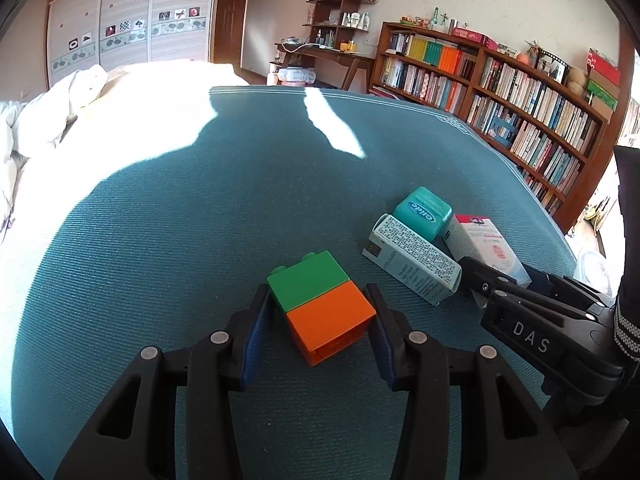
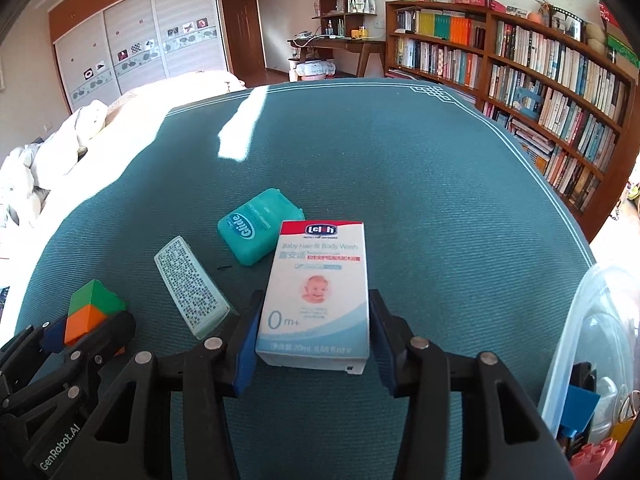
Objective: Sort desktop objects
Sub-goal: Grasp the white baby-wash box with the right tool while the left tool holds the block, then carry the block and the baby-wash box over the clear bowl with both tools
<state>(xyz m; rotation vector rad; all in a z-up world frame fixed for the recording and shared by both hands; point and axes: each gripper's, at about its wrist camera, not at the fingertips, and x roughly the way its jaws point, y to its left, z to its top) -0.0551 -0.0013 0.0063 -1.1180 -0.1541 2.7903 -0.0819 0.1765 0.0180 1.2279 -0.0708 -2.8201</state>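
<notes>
place: home bedroom — bed (image 1: 120,80) | wardrobe (image 1: 128,28) | bookshelves (image 2: 540,72) | desk (image 2: 340,46)

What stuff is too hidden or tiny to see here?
- Left wrist view: the baby wash box is partly covered by the right gripper.
- Right wrist view: the clear bin is cut off by the picture edge.
- Both views: the print on the long box is too small to read.

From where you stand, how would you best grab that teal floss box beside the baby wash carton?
Probably across the floss box's two short rounded sides, coming down from above. It lies flat on the green cloth, label face up, so only its edges offer purchase. The pale carton and baby wash carton crowd its near side.
</notes>
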